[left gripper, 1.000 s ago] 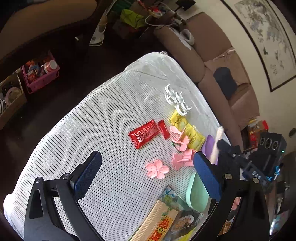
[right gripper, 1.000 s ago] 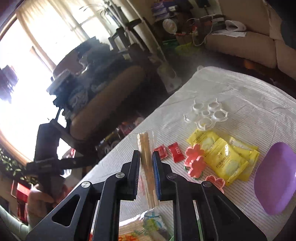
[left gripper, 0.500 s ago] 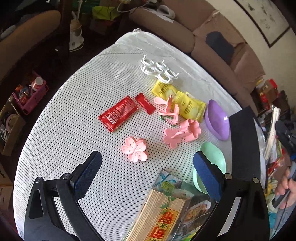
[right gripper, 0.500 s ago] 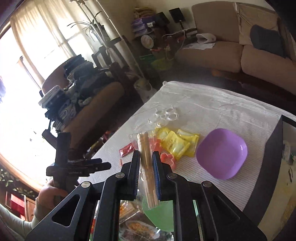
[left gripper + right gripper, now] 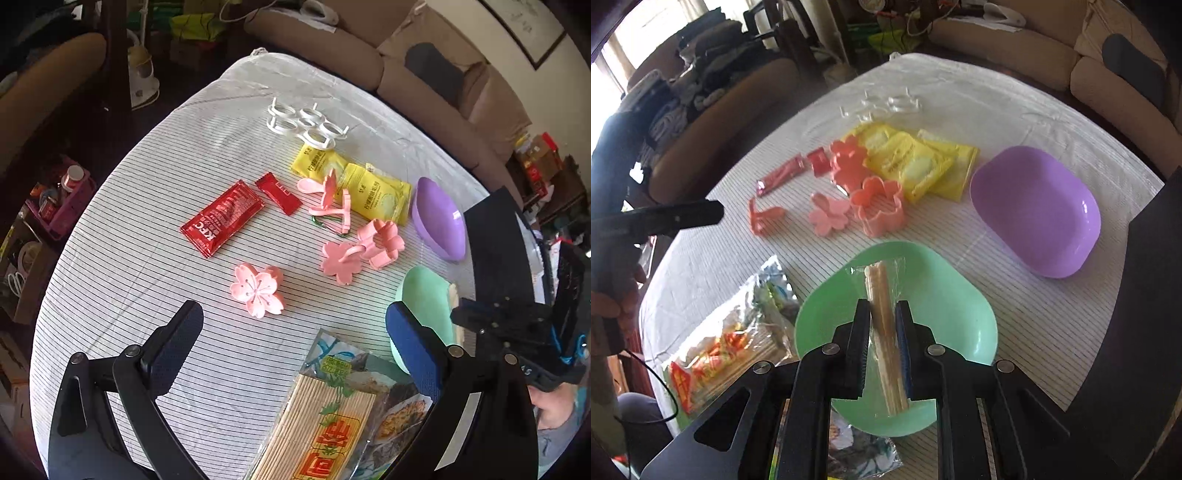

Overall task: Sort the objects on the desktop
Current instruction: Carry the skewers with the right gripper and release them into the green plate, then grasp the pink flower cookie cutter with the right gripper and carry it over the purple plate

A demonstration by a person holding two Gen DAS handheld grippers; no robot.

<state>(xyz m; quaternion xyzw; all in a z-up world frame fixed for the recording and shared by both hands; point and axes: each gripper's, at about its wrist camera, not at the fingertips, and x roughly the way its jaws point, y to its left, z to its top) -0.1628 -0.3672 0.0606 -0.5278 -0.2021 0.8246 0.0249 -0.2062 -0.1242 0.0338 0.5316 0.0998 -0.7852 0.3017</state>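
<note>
Far left of the right wrist view, the left gripper [image 5: 683,216] pokes in over the striped tabletop [image 5: 1015,107], and its own camera shows the fingers [image 5: 177,341] spread wide with nothing between them, hanging above the printed bag of bamboo skewers [image 5: 325,410]. Moving right, the red ketchup sachet [image 5: 221,218] and small red packet [image 5: 279,193] lie mid-frame, then the pink flower-shaped plastic moulds [image 5: 256,290], with the yellow sachets [image 5: 369,188] and white plastic rings [image 5: 306,123] above them.

Centre of the right wrist view now: the right gripper [image 5: 882,347] has the clear-wrapped bundle of wooden sticks [image 5: 884,332] between its fingers, and the jaws are just starting to part, the bundle pointing down into the mint-green plastic dish [image 5: 967,306]. That looks like the drop-off. To do it well, I'd keep the gripper low over the dish's middle so the sticks slide flat instead of tipping over the rim, and let the wrapper clear the pads fully before lifting away.

Further right, the purple plastic dish [image 5: 1045,206] sits empty, just beside the green one.
</note>
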